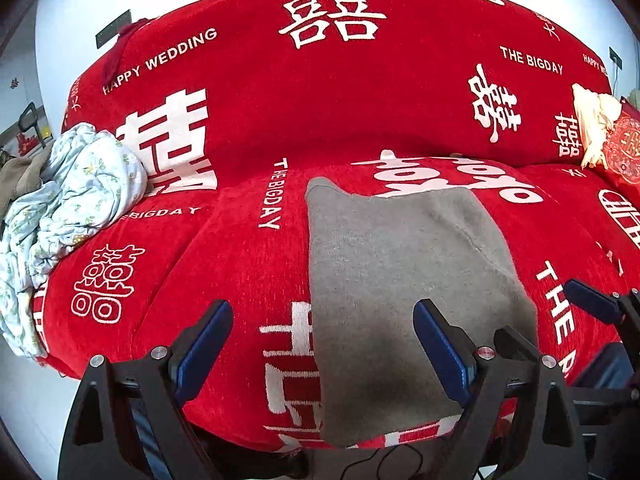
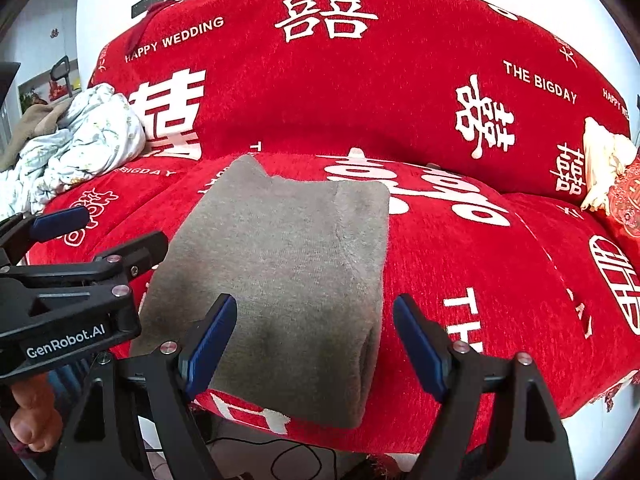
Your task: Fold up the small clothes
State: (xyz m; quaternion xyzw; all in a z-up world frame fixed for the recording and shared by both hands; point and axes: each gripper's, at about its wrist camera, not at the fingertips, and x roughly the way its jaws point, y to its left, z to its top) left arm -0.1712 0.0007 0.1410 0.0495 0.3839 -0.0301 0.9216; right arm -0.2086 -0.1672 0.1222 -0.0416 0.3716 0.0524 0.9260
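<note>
Grey folded garment (image 2: pixel 288 280) — perhaps trousers, both tongs gaping

occluded: sofa (image 2: pixel 460 264) under grey garment (image 2: pixel 280 280) | cropped: floral cloth (image 1: pixel 60 208) left

Ahead of both spread jaws only the folded grey garment (image 2: pixel 288 280) lies flat on the red sofa seat (image 2: pixel 480 272), with bare seat to its right. Far to the left of the jaws a crumpled pale floral heap (image 1: pixel 68 200) fills the seat corner. The sofa backrest (image 1: pixel 340 92) walls off everything beyond.
</note>
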